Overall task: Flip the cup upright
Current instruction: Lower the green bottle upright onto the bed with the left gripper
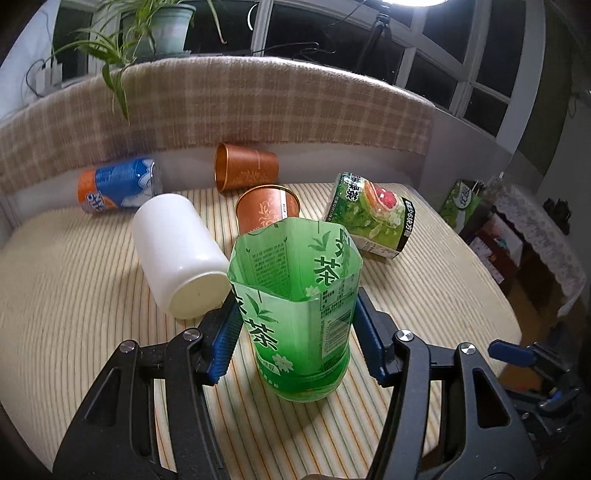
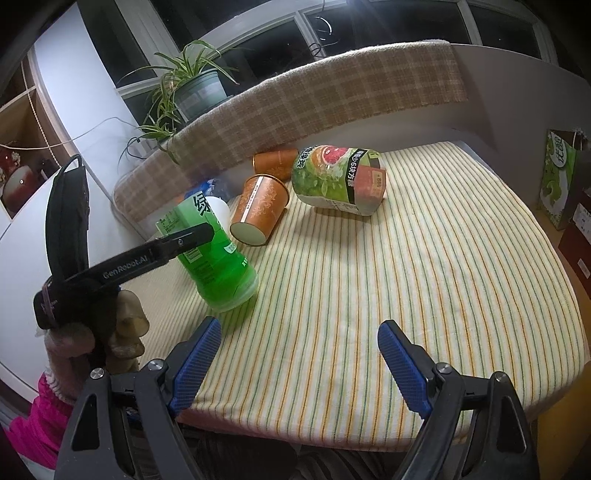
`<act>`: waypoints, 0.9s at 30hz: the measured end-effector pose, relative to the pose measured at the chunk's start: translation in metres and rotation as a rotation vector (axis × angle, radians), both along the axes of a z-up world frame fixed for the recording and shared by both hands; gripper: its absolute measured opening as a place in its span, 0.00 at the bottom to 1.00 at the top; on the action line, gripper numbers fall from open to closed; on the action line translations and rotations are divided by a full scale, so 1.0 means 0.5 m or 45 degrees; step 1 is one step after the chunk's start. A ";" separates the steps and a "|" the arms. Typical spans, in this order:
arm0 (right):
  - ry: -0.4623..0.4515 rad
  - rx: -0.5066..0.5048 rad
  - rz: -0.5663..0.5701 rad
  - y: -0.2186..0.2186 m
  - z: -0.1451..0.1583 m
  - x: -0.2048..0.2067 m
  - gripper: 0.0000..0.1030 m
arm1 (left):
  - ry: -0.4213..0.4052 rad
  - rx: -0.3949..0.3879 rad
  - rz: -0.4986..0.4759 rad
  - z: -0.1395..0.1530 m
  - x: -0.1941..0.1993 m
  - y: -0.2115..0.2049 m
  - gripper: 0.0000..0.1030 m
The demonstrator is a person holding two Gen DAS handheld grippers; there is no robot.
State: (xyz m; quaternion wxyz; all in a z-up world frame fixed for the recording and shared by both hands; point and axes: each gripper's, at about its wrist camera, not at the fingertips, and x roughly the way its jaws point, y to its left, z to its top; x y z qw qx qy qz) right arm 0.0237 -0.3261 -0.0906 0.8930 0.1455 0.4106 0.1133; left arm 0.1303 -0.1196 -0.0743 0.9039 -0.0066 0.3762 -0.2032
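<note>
A green tea-label plastic cup (image 1: 295, 314) stands upright on the striped cloth, mouth up; it also shows in the right wrist view (image 2: 214, 258). My left gripper (image 1: 295, 332) has its blue pads on both sides of the cup, pressing its walls. My right gripper (image 2: 299, 365) is open and empty above the cloth's near edge. A white cup (image 1: 177, 254), two orange cups (image 1: 266, 210) (image 1: 243, 166), a blue-orange can cup (image 1: 118, 188) and a green grapefruit-label cup (image 1: 373, 214) lie on their sides.
The striped cloth (image 2: 406, 277) covers a rounded table. A plaid-covered backrest (image 1: 258, 99) runs behind it, with a potted plant (image 1: 159, 29) above. A green box (image 2: 557, 181) stands off the right edge.
</note>
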 end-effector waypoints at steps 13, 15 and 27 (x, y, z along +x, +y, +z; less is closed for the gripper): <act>-0.003 -0.005 0.002 0.004 0.003 0.003 0.86 | -0.047 0.052 -0.044 -0.001 -0.016 -0.016 0.57; -0.002 -0.006 0.005 0.006 0.003 0.004 0.86 | -0.037 0.042 -0.048 -0.003 -0.019 -0.016 0.57; 0.006 0.004 0.002 0.005 0.001 0.003 0.86 | 0.076 -0.023 -0.090 -0.028 -0.019 -0.018 0.65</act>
